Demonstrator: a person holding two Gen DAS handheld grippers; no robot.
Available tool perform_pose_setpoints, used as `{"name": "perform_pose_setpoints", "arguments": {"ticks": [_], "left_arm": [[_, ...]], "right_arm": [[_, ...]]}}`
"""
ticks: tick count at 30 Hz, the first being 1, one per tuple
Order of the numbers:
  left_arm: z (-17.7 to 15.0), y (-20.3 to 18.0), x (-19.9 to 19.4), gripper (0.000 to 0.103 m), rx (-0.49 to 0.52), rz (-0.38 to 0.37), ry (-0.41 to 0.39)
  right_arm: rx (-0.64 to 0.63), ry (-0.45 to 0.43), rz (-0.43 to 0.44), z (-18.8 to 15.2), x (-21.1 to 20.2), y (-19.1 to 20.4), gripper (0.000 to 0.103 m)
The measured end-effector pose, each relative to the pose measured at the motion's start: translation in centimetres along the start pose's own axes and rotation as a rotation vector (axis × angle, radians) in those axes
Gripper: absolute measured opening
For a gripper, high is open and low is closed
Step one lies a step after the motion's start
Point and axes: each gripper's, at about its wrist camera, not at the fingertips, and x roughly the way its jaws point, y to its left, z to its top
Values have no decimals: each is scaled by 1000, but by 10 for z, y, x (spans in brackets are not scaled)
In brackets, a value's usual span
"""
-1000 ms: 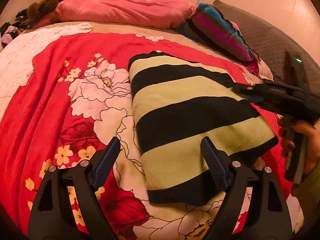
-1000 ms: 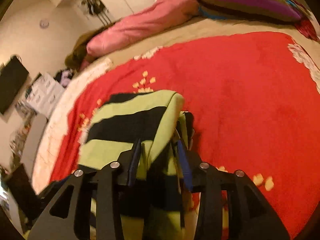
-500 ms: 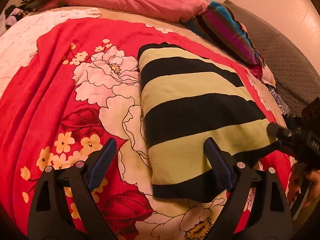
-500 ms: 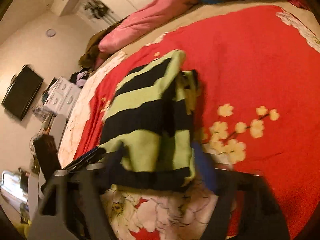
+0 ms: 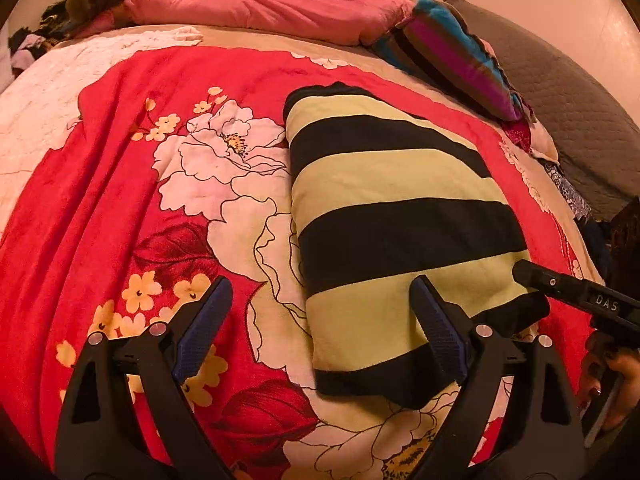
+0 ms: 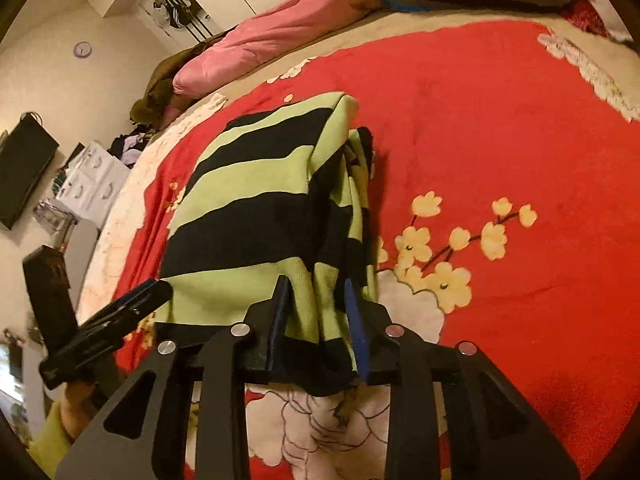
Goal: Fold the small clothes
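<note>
A folded garment with yellow-green and black stripes (image 5: 392, 208) lies on the red floral blanket (image 5: 120, 208). My left gripper (image 5: 320, 320) is open, hovering over the garment's near left corner, holding nothing. In the right wrist view my right gripper (image 6: 316, 312) is closed on the garment's (image 6: 260, 200) near right edge, with a bunch of cloth between its blue pads (image 6: 352, 312). The right gripper also shows in the left wrist view (image 5: 576, 292) at the garment's right corner. The left gripper appears at the left of the right wrist view (image 6: 120, 312).
A pink pillow (image 5: 260, 8) and a striped cushion (image 5: 456, 52) lie at the head of the bed. A grey quilted cover (image 5: 568, 104) is at the right. A television (image 6: 20, 168) and white drawers (image 6: 88, 184) stand beyond the bed's left side.
My right gripper has come down to the blanket at the garment's near right edge, still holding the cloth. The left gripper stayed open and shifted slightly.
</note>
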Motion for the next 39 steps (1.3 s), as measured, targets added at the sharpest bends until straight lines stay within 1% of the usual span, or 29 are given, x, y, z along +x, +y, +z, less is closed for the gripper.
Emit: {"name": "perform_pose_setpoints", "arguments": {"ticks": [2, 6, 7, 8, 10, 13, 16, 18, 21, 23, 24, 30, 31, 32, 33, 36, 38, 39], "left_arm": [[0, 0, -1, 83, 0, 1, 0], [2, -2, -3, 83, 8, 9, -7], [2, -3, -3, 83, 9, 12, -9], [2, -3, -4, 83, 10, 15, -11], [3, -3, -6, 83, 11, 19, -16], [3, -3, -7, 84, 9, 19, -18], [4, -4, -9, 84, 10, 18, -25], [4, -4, -11, 84, 9, 18, -30], [5, -5, -14, 86, 9, 17, -38], [6, -5, -17, 88, 9, 19, -45], [6, -5, -18, 89, 9, 20, -49], [10, -3, -25, 92, 11, 31, -73], [10, -2, -25, 93, 11, 35, -74], [10, -2, -25, 93, 11, 39, -74], [10, -2, -24, 93, 10, 41, -73], [9, 2, -21, 93, 6, 49, -66], [8, 4, -18, 93, 2, 57, -56], [8, 5, -16, 93, -1, 61, -50]], "right_arm": [[-32, -11, -34, -1, -1, 0, 27], [-46, -7, -69, 0, 3, 2, 28], [-48, -6, -76, 0, 3, 2, 30], [-43, -8, -76, 0, 2, 1, 33], [-24, -8, -66, 1, 1, 1, 34], [-4, -11, -61, 1, -3, 0, 44], [-4, -13, -60, 2, -7, 2, 45], [-12, -17, -65, 2, -9, 5, 47], [-24, -24, -73, 3, -13, 9, 52], [-26, -27, -70, 4, -14, 10, 59], [-25, -28, -68, 4, -15, 11, 61], [-37, -49, -63, 8, -21, 17, 62], [-41, -53, -62, 9, -21, 18, 64], [-47, -60, -68, 10, -22, 18, 75], [-51, -70, -75, 11, -23, 18, 77], [-65, -68, -71, 15, -20, 17, 78], [-74, -44, -63, 19, -12, 16, 82], [-80, -35, -57, 20, -9, 15, 83]]}}
